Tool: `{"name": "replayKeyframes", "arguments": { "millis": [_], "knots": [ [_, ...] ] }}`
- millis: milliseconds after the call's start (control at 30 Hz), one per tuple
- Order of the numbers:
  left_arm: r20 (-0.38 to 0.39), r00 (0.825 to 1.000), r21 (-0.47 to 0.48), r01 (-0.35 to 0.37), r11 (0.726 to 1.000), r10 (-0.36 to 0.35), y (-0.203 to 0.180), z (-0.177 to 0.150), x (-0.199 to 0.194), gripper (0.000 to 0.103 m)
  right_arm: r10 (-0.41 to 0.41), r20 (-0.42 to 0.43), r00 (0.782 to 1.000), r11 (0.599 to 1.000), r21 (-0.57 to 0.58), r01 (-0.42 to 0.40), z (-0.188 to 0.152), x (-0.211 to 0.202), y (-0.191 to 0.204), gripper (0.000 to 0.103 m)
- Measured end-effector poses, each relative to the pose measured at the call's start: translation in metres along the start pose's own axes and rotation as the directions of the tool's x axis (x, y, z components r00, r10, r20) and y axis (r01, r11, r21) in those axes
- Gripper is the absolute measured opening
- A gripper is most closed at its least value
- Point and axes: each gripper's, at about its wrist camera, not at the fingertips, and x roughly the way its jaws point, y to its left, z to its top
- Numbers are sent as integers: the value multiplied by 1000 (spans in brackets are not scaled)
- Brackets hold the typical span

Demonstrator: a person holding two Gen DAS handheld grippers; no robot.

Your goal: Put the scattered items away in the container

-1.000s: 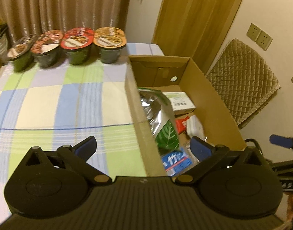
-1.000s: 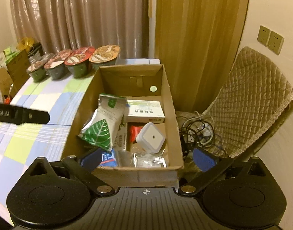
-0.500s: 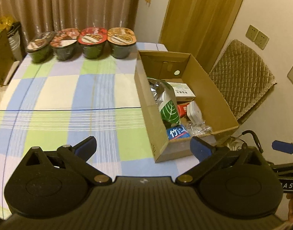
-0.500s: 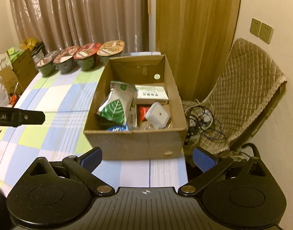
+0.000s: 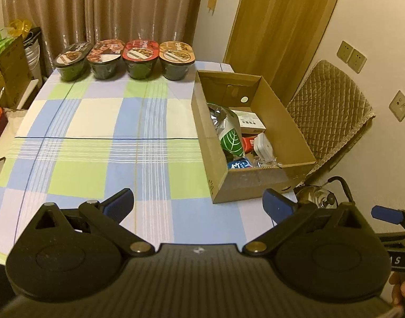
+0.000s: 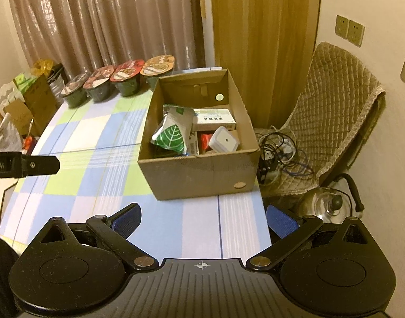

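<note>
Left wrist view: left gripper (image 5: 198, 202) fingers spread wide, empty, above the checked counter (image 5: 96, 132). Cardboard box (image 5: 287, 129) at the counter's right edge holds a leaf-print pouch (image 5: 230, 139).

Right wrist view: right gripper (image 6: 203, 218) fingers wide apart, empty; box directly ahead.

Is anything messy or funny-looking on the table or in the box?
Mostly tidy. The brown cardboard box sits at the checked tablecloth's right edge, its contents jumbled: a silver pouch with a green leaf leans tilted over other things. On the floor beside the quilted chair lies a tangle of cables.
</note>
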Motion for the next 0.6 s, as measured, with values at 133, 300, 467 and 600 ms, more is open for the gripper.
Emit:
{"name": "replayKeyframes", "arguments": {
  "millis": [133,300,467,600],
  "knots": [
    [22,1000,4,-4,1000,3,-1,-7,-12,102,3,1,1000,1000,-11,-3,-5,-11,7,103],
    [25,999,34,-23,999,22,-5,-18,-19,102,2,4,1000,999,-32,-2,-11,-22,18,103],
    [16,999,43,-34,999,33,-5,-27,-24,102,13,9,1000,999,-32,-13,-12,-29,23,103],
    [13,999,58,-48,997,47,-6,-31,-27,102,8,20,1000,999,-39,-8,-10,-34,28,103]
  ]
}}
